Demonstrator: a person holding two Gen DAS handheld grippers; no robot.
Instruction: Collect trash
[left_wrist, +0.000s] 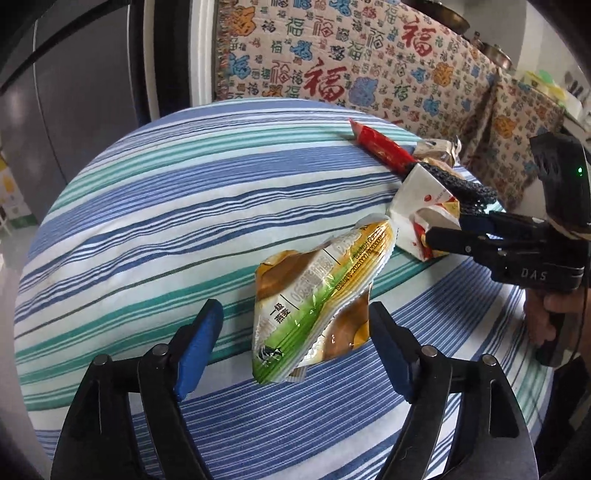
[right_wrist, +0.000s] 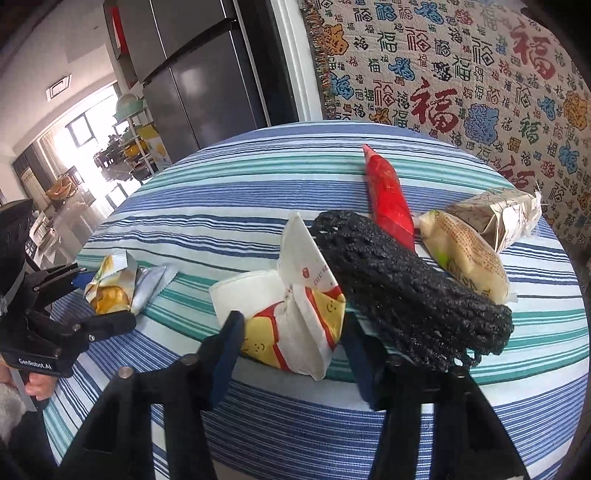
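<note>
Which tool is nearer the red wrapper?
Right. The right tool brackets the white paper bag just before the red wrapper; the left tool sits farther back, around the yellow-green packet.

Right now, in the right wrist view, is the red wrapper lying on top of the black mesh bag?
No. The red wrapper lies on the striped cloth behind the black mesh bag.

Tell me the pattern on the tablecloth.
Blue, teal and white stripes on the tablecloth, clearest in the left wrist view.
</note>
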